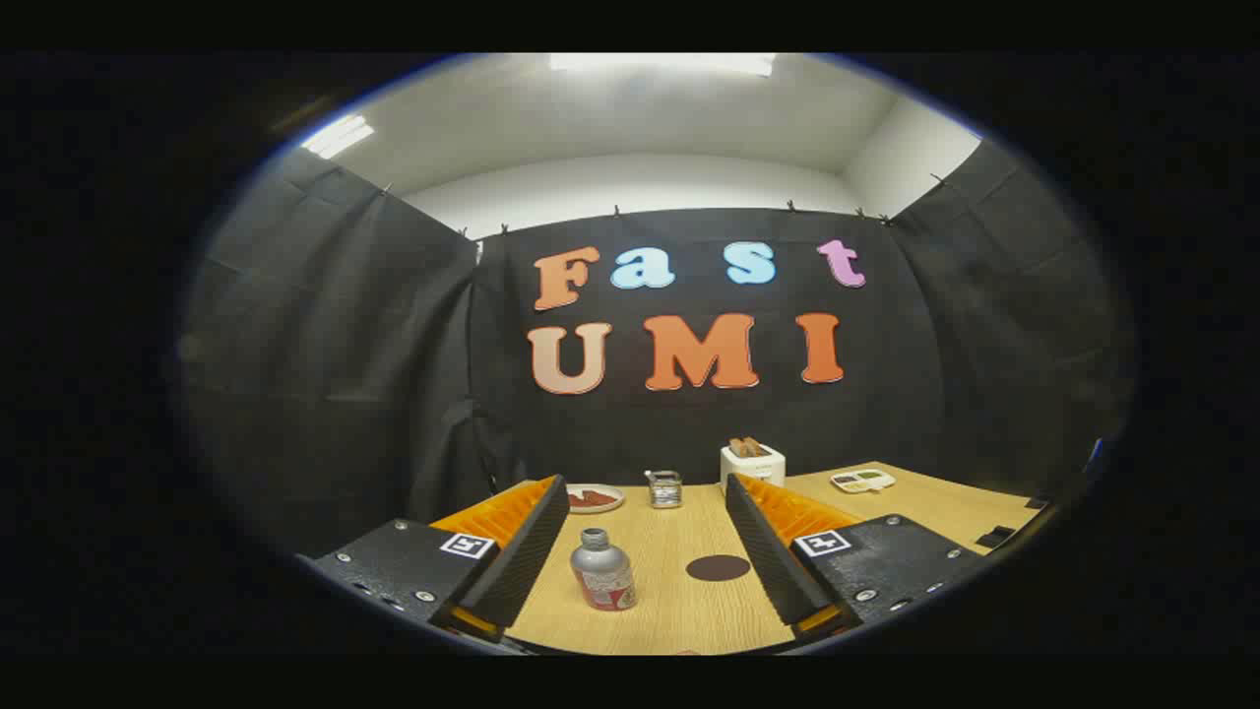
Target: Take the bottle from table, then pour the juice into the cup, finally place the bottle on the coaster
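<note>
Bottle: upright on the table, cap off or neck bare, label low on its body. Sits between the fingers, nearer the left one, not touched by either.

Gripper: released, jaws spread wide, nothing held; the bottle is at about 9 o'clock from the midpoint of the gap.

Coaster: dark disc flat on the table, at 3 o'clock from the bottle, just beside it, close to the right finger.

Cup: small glass-like vessel at 1 o'clock from the bottle, well beyond the fingertips; detail too small to tell.

Plate: at 12 o'clock from the bottle, left of the cup, with something reddish on it.

Toaster: at 1 o'clock, right of the cup, slices standing in it.

Tray: far at 2 o'clock, contents unclear.

Step in hand, judged: taking the bottle. Handling note: shift left so the bottle centres in the gap, advance until the body, not the neck, lies between the pads, then close evenly. An off-centre close would likely shove it sideways or tip it; keep it upright on lifting, since the neck seems open.
</note>
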